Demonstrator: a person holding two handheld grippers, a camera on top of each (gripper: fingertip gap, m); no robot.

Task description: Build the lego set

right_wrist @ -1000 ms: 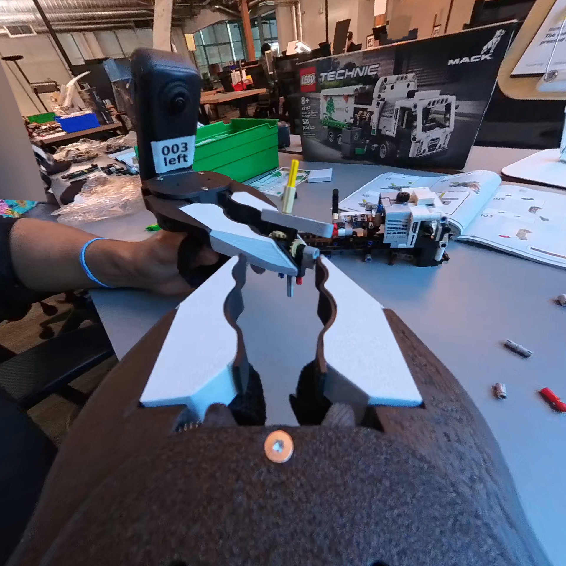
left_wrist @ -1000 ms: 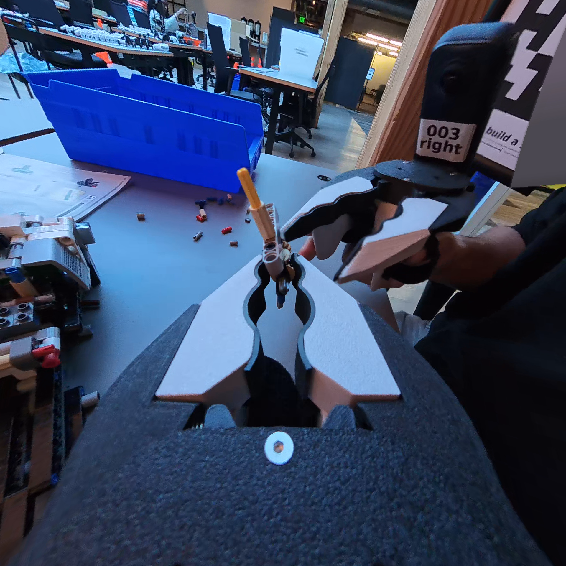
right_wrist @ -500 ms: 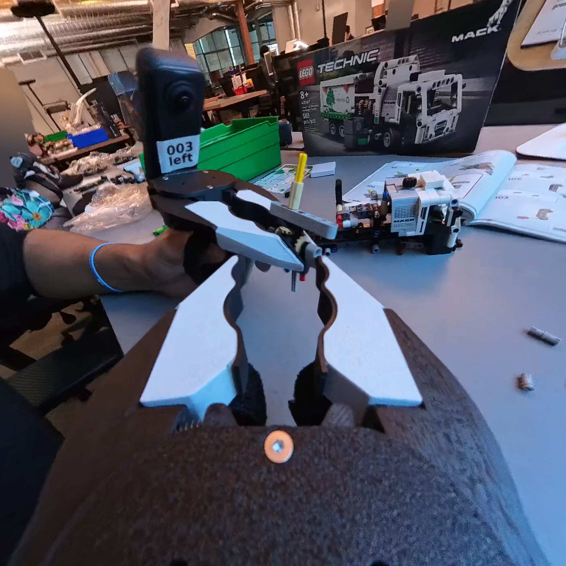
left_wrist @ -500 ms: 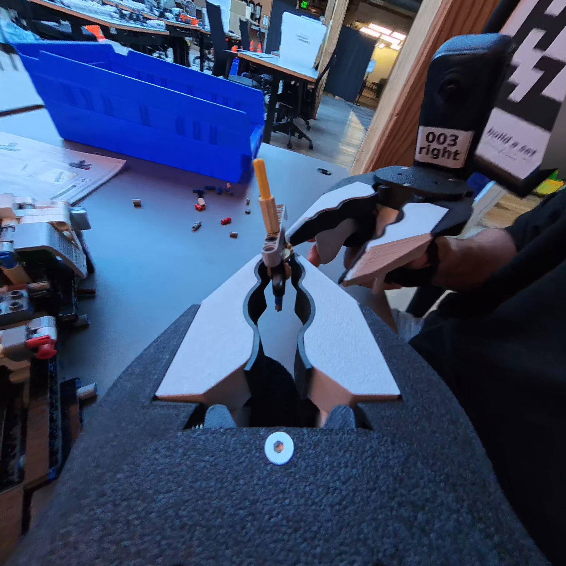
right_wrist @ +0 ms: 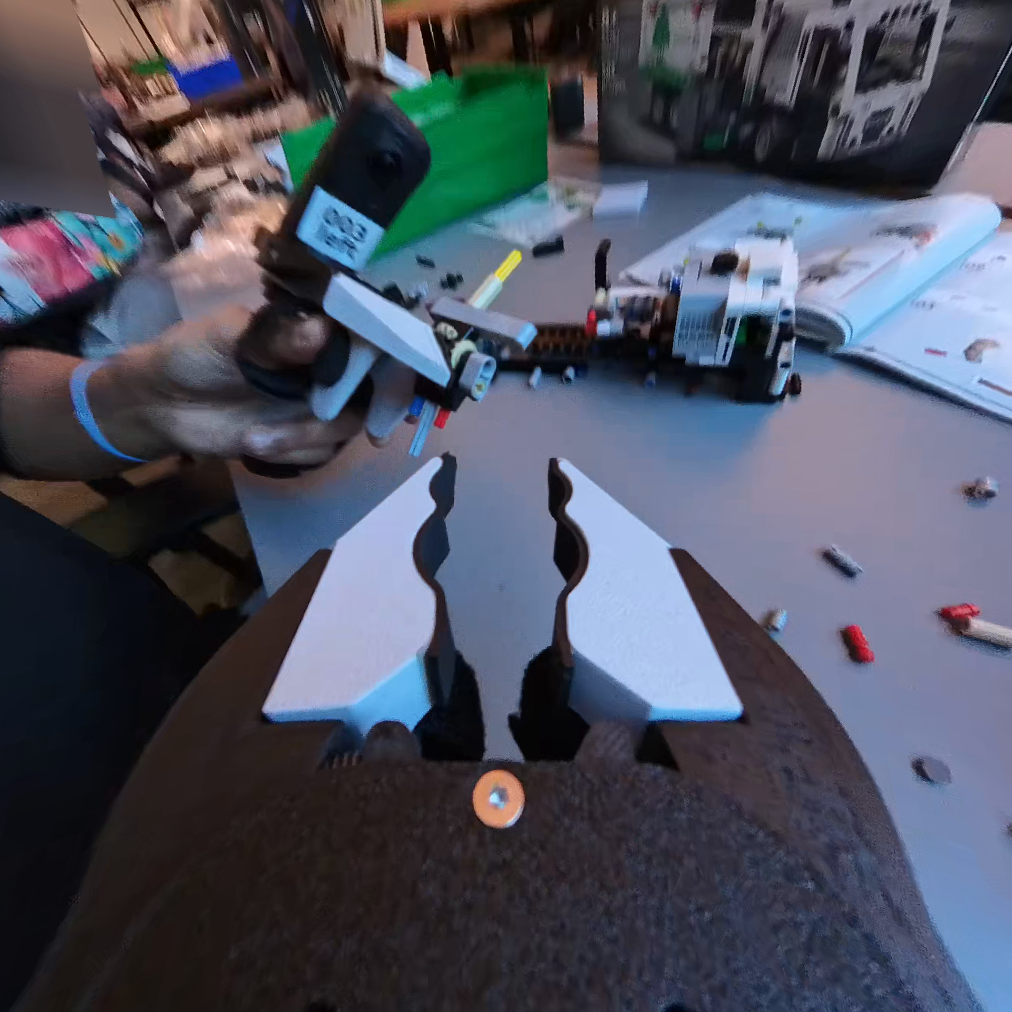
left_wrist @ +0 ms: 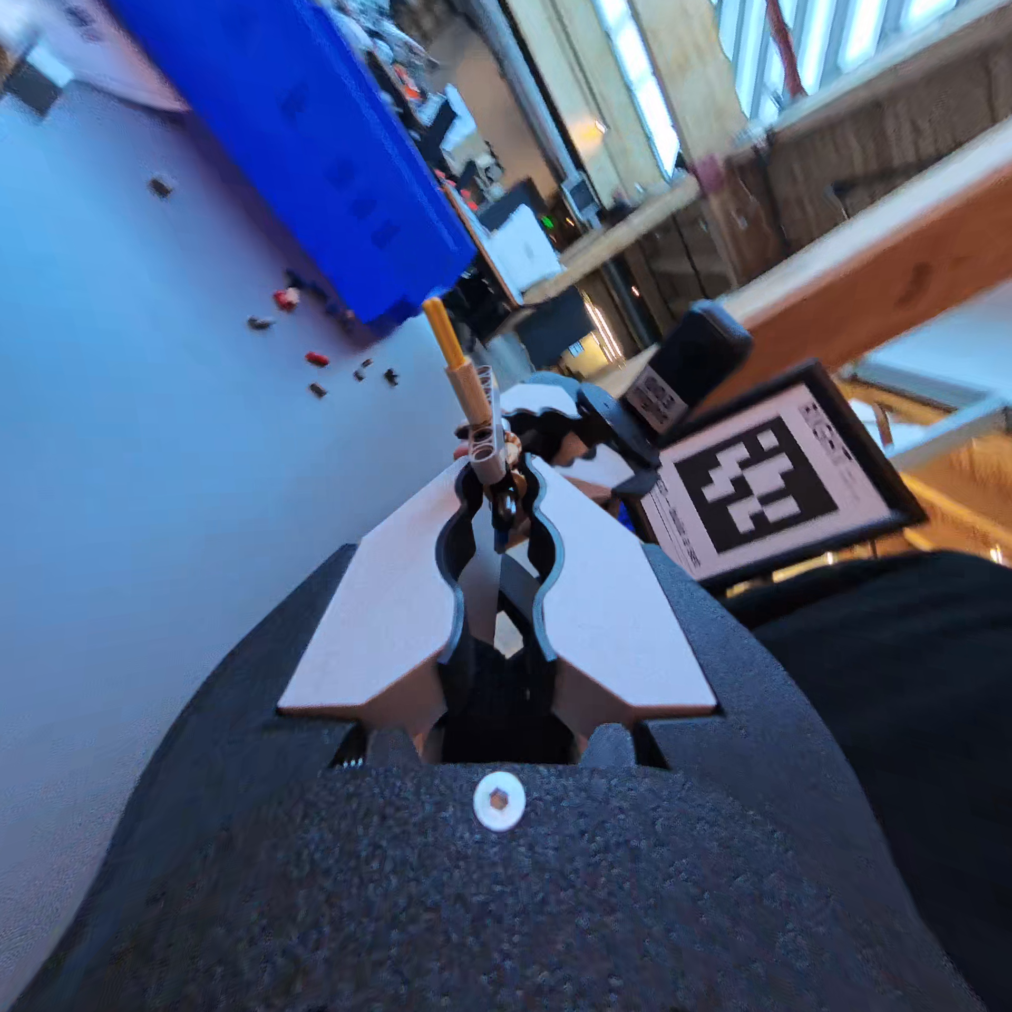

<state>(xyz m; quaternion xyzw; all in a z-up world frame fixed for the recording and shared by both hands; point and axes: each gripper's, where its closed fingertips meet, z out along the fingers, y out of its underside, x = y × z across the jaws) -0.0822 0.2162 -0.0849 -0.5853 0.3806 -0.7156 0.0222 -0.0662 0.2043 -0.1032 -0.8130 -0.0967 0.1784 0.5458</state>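
left claw [left_wrist: 501, 482] pinching lego subassembly [left_wrist: 482, 438] | right claw [right_wrist: 501, 465] spread, nothing between | bare table [right_wrist: 684, 493] ahead

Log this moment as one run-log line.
left gripper: shut on small grey-and-tan lego subassembly with yellow axle, tilted | right gripper: open, empty, apart | partly built white truck: on grey table

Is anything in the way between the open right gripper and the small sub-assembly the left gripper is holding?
Nothing visible. The right gripper has open jaws, empty, with only bare table showing in the gap up to the sub-assembly clamped in the left gripper. Loose pieces lie off to the right.
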